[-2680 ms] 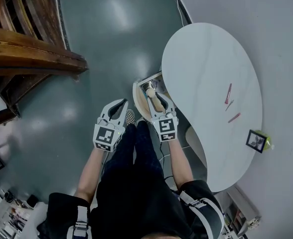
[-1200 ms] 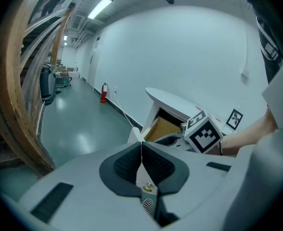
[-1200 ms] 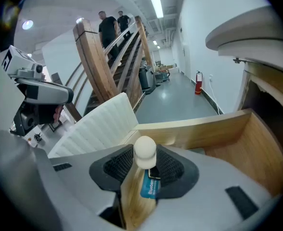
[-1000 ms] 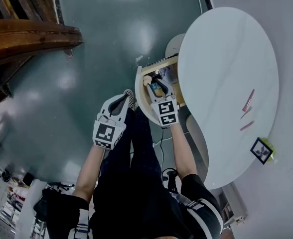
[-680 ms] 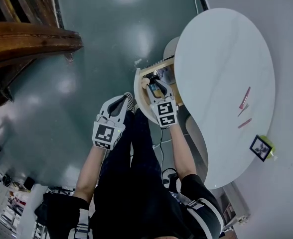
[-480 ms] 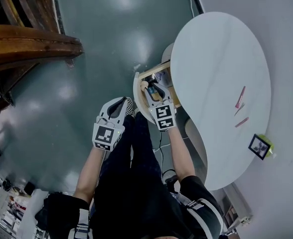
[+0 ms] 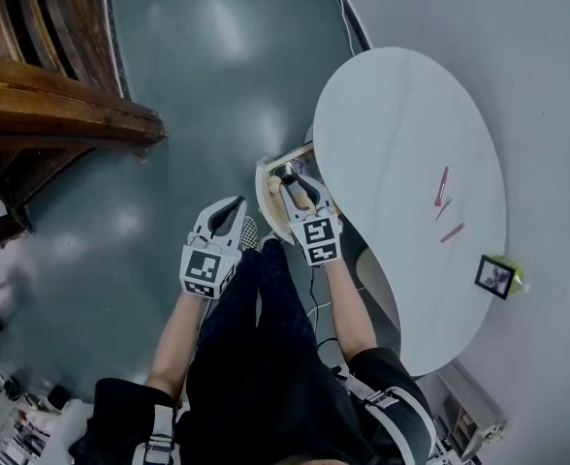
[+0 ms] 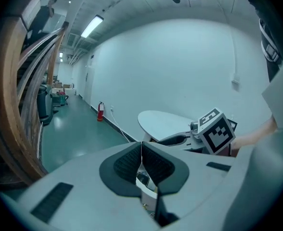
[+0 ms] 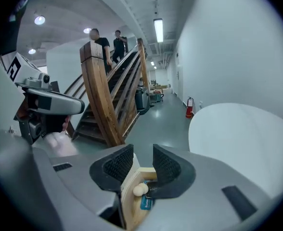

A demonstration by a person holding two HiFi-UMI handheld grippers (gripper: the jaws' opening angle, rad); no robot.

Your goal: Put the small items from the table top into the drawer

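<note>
The drawer (image 7: 266,194) stands pulled out from under the left edge of the white kidney-shaped table (image 7: 392,134). My right gripper (image 7: 298,181) hangs over it, open, with nothing between its pads. In the right gripper view the drawer's wooden front with its round knob (image 9: 140,189) shows below the jaws, and a blue item (image 9: 146,202) lies inside. Three thin red items (image 7: 443,184) rest on the table top's right part. My left gripper (image 7: 237,205) is beside the drawer over the floor, shut and empty (image 8: 141,146).
A small black-framed square (image 7: 495,276) sits at the table's near right edge. A wooden staircase (image 7: 43,105) rises at the left, across green floor (image 7: 207,85). The person's legs (image 7: 256,337) are below the grippers. A white wall (image 7: 547,114) runs behind the table.
Both grippers have risen. The right gripper's tips have come up out of the drawer, with the same gap between the jaws. The left gripper stays shut.
</note>
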